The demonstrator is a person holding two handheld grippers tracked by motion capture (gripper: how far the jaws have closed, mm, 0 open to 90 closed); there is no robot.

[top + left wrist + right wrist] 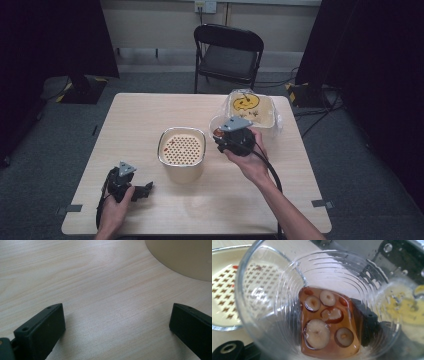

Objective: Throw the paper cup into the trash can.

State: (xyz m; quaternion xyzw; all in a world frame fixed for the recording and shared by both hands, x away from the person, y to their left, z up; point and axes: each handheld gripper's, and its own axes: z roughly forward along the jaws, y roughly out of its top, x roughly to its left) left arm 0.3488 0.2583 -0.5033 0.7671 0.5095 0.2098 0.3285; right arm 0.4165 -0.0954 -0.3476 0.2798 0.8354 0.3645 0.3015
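gripping a clear plastic cup (319, 307) w/ fruit slices in liquid, right tongs (235, 135) clamp its thin, squashy, wet wall at frame centre; left tongs (117, 332) released.

Open tabletop (150, 112) is left along the far-left and the near edge. The middle is blocked by a cream strainer pot (182, 154). The far-right corner is taken up by a yellow-printed tray (251, 109), with a glass cup (218, 127) just beside it.
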